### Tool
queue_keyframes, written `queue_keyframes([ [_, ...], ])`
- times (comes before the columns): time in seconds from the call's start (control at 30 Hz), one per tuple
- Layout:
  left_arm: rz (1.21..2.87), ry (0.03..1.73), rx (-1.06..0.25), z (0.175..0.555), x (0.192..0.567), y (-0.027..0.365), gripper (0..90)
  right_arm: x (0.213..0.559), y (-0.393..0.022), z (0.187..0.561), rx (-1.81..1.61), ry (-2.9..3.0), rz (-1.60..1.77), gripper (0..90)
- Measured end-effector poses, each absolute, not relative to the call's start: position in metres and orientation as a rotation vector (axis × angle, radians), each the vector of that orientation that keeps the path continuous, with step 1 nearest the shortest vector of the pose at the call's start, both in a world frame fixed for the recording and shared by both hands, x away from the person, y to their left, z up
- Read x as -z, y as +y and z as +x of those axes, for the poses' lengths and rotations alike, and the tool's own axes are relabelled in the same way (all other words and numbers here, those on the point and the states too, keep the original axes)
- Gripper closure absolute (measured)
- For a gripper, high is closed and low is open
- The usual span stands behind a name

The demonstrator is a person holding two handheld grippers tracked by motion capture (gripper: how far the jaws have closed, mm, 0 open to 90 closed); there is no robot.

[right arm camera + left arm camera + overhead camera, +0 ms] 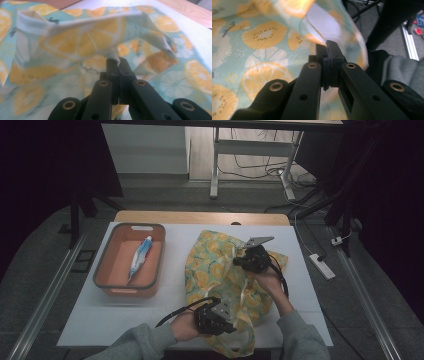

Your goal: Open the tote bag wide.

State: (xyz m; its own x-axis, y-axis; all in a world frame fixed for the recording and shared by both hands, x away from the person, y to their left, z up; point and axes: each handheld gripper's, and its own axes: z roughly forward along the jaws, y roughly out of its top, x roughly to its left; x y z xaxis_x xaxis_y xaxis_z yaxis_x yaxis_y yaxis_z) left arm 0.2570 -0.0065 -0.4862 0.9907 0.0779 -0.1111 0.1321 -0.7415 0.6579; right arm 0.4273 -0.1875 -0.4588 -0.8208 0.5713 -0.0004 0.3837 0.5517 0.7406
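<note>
The left gripper [226, 316] sits at the near edge of the table, its jaws pressed together on a fold of the cloth [220, 270], a pale blue-green fabric printed with orange citrus slices. In the left gripper view [329, 53] the tips meet with the cloth's edge pinched between them, and the fabric rises up and away from the tips, blurred. The right gripper [241, 256] is farther back and towards the right side of the cloth, also clamped tight on it; in the right gripper view [118, 61] a hemmed edge of the fabric is caught between the closed tips and lifted into a ridge that stretches across the picture. The cloth [82, 40] lies crumpled on the white table [170, 305], running from its middle down to the near edge, between the two hands, with a corner hanging over the front. To the left of the cloth, well apart from it, stands an orange basket [108, 265] with a grey rim, and inside it lies a white and blue tube [140, 257] with a red end.
</note>
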Motion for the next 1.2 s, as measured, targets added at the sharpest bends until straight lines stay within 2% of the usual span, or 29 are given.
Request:
queue_keyframes([
  [0.43, 2.409, 0.097, 0.112, 0.24, 0.481, 0.007, 87.0, 0.47, -0.198, 0.45, -1.103, 2.475, 0.933, 89.7],
  [0.5, 2.397, 0.116, 0.11, 0.243, 0.481, 0.011, 82.2, 0.473, -0.192, 0.45, -1.083, 2.491, 0.913, 89.7],
  [0.6, 2.347, 0.171, 0.056, 0.246, 0.472, 0.017, 57.7, 0.474, -0.187, 0.448, -1.08, 2.513, 0.886, 89.7],
  [0.67, 2.325, 0.197, 0.033, 0.248, 0.467, 0.021, 45.4, 0.473, -0.185, 0.446, -1.079, 2.521, 0.867, 89.7],
  [0.73, 2.255, 0.282, -0.047, 0.261, 0.45, 0.034, 42.1, 0.471, -0.184, 0.444, -1.087, 2.523, 0.856, 89.7],
  [0.8, 2.24, 0.319, -0.075, 0.267, 0.445, 0.038, 38.6, 0.471, -0.184, 0.443, -1.09, 2.525, 0.852, 89.7],
  [0.87, 2.214, 0.402, -0.097, 0.281, 0.439, 0.046, 37.0, 0.471, -0.185, 0.442, -1.093, 2.526, 0.853, 89.7],
  [0.9, 2.2, 0.481, -0.155, 0.295, 0.437, 0.053, 36.5, 0.472, -0.185, 0.442, -1.092, 2.532, 0.852, 89.6],
  [1.1, 2.193, 0.652, -0.239, 0.327, 0.444, 0.064, 32.9, 0.471, -0.184, 0.439, -1.099, 2.544, 0.836, 89.7],
  [1.2, 2.208, 0.711, -0.272, 0.341, 0.45, 0.066, 35.0, 0.471, -0.183, 0.438, -1.098, 2.553, 0.819, 89.6],
])
